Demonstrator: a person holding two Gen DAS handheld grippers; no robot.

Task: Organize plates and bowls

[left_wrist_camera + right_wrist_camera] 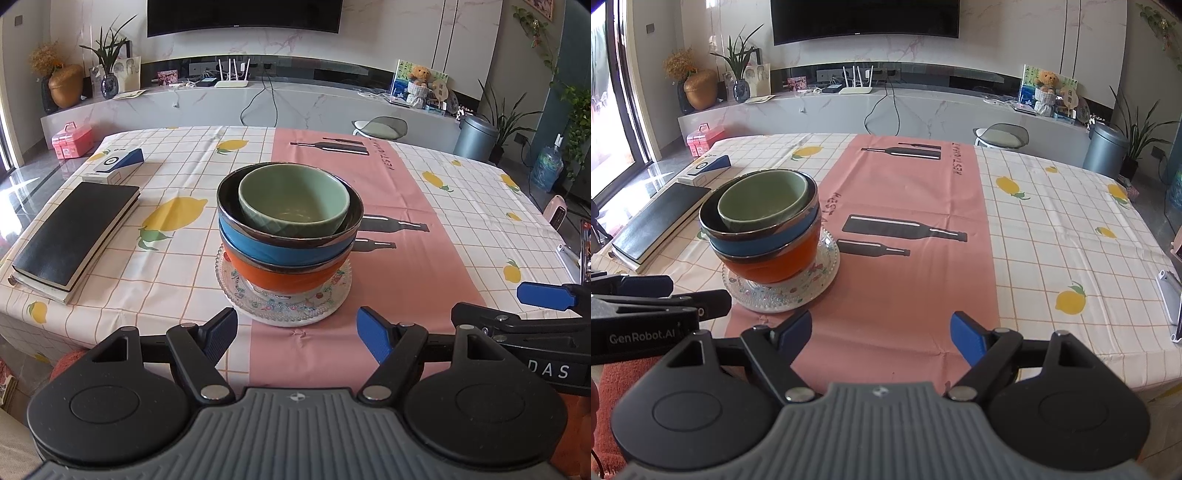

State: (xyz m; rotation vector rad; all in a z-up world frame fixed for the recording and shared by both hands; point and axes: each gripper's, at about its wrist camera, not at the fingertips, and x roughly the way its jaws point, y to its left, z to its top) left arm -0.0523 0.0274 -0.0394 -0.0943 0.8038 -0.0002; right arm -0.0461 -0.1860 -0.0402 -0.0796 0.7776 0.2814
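Lemon-print cloth w/ a pink runner covers the counter (461, 206), and nearest me my left hand-held gripper (297, 334) and right hand-held gripper (882, 334) both hang released, jaws wide w/ nothing between. Just beyond, a patterned glass plate (284, 310) carries an orange bowl (280, 278), then a blue bowl (280, 251), w/ a green bowl (293, 201) nested on top. Farther left lies a black notebook (77, 229).
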